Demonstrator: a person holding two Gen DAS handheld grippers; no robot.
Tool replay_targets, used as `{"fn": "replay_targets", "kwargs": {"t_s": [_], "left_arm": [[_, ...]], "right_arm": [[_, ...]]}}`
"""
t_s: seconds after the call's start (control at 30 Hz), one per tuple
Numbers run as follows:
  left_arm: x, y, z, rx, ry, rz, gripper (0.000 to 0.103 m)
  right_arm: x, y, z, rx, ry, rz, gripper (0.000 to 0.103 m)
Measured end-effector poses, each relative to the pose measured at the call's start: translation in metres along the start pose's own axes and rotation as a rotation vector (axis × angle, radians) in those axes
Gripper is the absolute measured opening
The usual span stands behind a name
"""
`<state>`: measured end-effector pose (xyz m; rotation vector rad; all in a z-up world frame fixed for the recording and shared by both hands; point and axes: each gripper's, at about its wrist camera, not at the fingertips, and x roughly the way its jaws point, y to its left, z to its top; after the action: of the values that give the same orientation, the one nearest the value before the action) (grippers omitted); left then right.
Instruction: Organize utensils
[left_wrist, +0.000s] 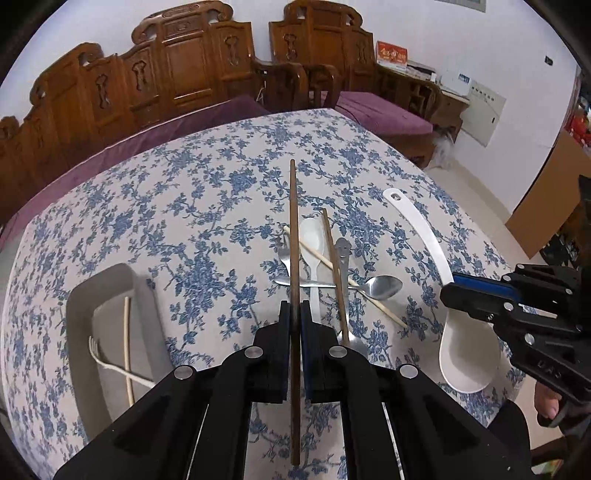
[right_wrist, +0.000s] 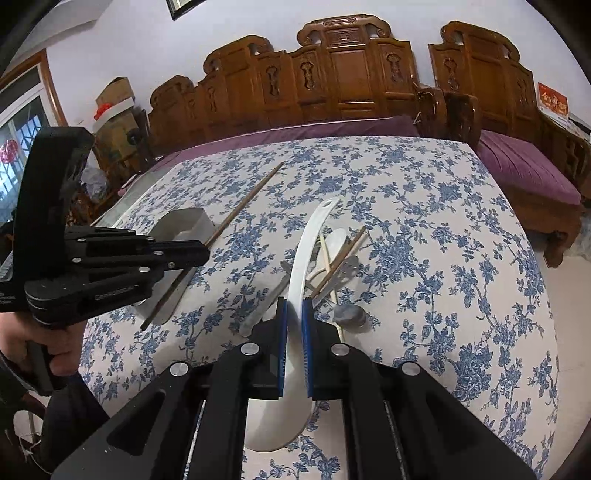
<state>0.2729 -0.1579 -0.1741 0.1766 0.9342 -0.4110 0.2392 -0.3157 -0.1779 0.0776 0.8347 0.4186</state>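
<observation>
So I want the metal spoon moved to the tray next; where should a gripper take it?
Grip the metal spoon at its bowl end, coming from above on the right. Its handle is crossed by a dark chopstick and a pale one; the bowl lies clear.

The tablecloth (left_wrist: 207, 206) was matt woven cloth printed with blue flowers, and a glossy metal spoon (left_wrist: 384, 287) lay at its 3 o'clock side. At 4 o'clock, the rice paddle (left_wrist: 428, 240) looked like smooth white plastic, while the chopstick (left_wrist: 294, 229) at centre was dull brown wood.
</observation>
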Motion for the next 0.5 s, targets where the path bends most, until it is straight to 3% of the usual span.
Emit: {"fn": "replay_targets", "kwargs": {"t_s": [0.5], "left_arm": [[-0.034,0.087,-0.037,-0.108,-0.024,0.057,0.005]], "right_arm": [[0.006,0.059,0.003,-0.100,-0.003,0.056,0.009]]}}
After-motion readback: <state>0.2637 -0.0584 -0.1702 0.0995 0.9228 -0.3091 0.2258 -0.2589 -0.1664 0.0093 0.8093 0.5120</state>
